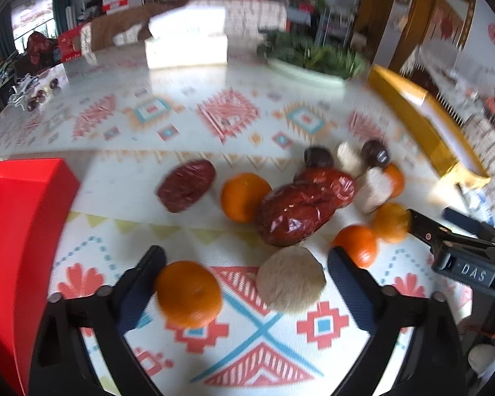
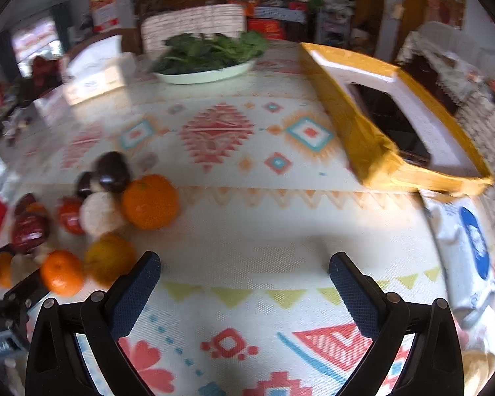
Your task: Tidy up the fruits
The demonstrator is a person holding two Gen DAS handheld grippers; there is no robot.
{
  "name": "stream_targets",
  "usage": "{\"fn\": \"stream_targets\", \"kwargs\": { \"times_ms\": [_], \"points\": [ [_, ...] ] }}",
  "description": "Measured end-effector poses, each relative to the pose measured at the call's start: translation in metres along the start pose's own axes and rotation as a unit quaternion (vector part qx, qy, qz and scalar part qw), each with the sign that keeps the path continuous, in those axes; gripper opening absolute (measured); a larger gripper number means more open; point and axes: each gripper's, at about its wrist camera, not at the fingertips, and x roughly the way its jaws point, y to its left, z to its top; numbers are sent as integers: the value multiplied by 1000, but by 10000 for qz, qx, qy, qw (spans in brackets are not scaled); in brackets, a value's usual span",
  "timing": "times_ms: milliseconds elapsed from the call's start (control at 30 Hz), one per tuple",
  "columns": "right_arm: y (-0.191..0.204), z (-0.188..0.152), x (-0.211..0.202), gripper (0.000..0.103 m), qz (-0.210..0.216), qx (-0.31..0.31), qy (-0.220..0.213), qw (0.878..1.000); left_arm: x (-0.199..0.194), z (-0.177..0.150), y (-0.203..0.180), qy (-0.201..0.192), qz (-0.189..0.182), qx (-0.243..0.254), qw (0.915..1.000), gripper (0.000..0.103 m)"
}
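A loose pile of fruit lies on the patterned tablecloth. In the left wrist view my left gripper point(image 1: 246, 265) is open, with an orange point(image 1: 188, 293) by its left finger and a pale fuzzy round fruit point(image 1: 291, 279) between the fingers. Beyond lie a large wrapped red date point(image 1: 305, 211), another red date point(image 1: 185, 190), several more oranges point(image 1: 244, 197) and dark fruits point(image 1: 318, 157). My right gripper point(image 2: 244, 272) is open and empty over bare cloth; the pile, with an orange point(image 2: 149, 201), sits to its left. The right gripper also shows at the right edge of the left wrist view point(image 1: 458, 247).
A red box point(image 1: 19, 231) stands at the left. A yellow box point(image 2: 396, 115) with a white inner rim stands at the right. A white dish of green leaves point(image 2: 208, 56) and a white box point(image 1: 186, 44) sit at the far side. A white-and-blue packet point(image 2: 468, 250) lies at right.
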Motion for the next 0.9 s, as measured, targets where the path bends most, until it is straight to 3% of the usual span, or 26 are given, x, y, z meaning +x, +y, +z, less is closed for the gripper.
{"fn": "stream_targets", "kwargs": {
  "times_ms": [100,200,300,500,700,900],
  "points": [
    [-16,-2,-9,103,728,695,-25,9949,-37,-4,7,-583,-24,-34,9983,92],
    [-28,-3,-11,103,1127,1104,136,9874,-88,-12,16,-1360,-100,-148,9905,92],
    [-28,-3,-13,103,1319,1053,123,9856,-136,-21,24,-2017,-265,-272,9787,92],
    [-34,-12,-32,103,1445,1256,105,9815,-204,-33,26,-2519,-471,-213,9664,92],
    [-11,-12,-144,103,821,388,-1051,9903,-286,-34,27,-3172,-615,-144,9463,92],
    [-2,-5,-281,103,330,-47,-2314,9723,-368,-25,30,-3773,-916,-211,9213,92]
  ]
}}
